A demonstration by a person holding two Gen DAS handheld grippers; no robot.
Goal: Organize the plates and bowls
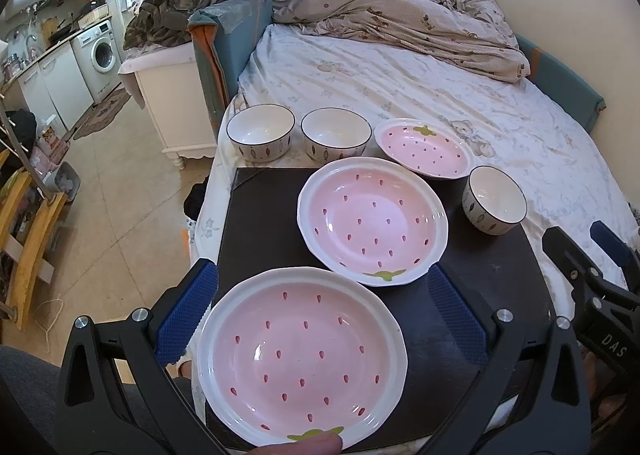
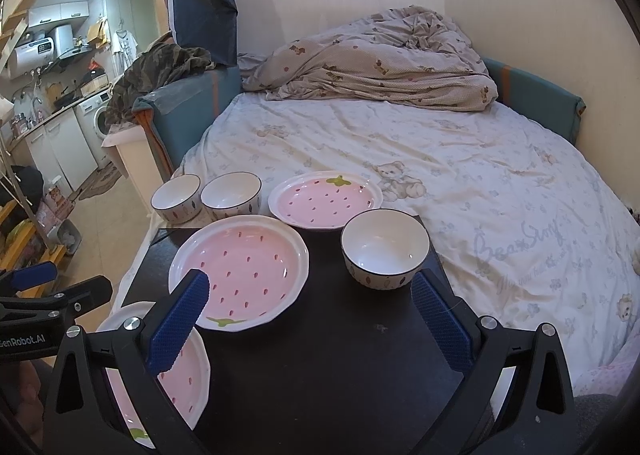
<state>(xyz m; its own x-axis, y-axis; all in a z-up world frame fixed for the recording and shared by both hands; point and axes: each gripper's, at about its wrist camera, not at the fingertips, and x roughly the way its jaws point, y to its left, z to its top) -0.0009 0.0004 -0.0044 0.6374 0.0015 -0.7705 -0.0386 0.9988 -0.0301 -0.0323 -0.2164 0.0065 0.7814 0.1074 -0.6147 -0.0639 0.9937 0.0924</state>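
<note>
Bedroom setting: a dark board (image 1: 264, 223) lies at the foot of a bed (image 1: 440, 95), and the crockery is spread over both. From my remote station I count three pink strawberry plates and three white bowls, none stacked on another. The near plate (image 1: 300, 359) sits at the board's front edge, the middle plate (image 1: 372, 221) just behind it, and the far plate (image 1: 424, 147) rests partly on the sheet. Two rear bowls, the left bowl (image 1: 261, 133) and centre bowl (image 1: 335, 133), stand side by side on the sheet beyond the board; the lone bowl (image 2: 385, 249) stands on the board's right corner. My left gripper (image 1: 320, 315) hangs spread wide over the near plate, its blue pads either side of the rim, one pad close to the rim, gripping nothing. My right gripper (image 2: 308, 319) is likewise released, aimed between the middle plate and lone bowl. I judge the sorting not yet begun: all plates and all bowls remain to be gathered.
</note>
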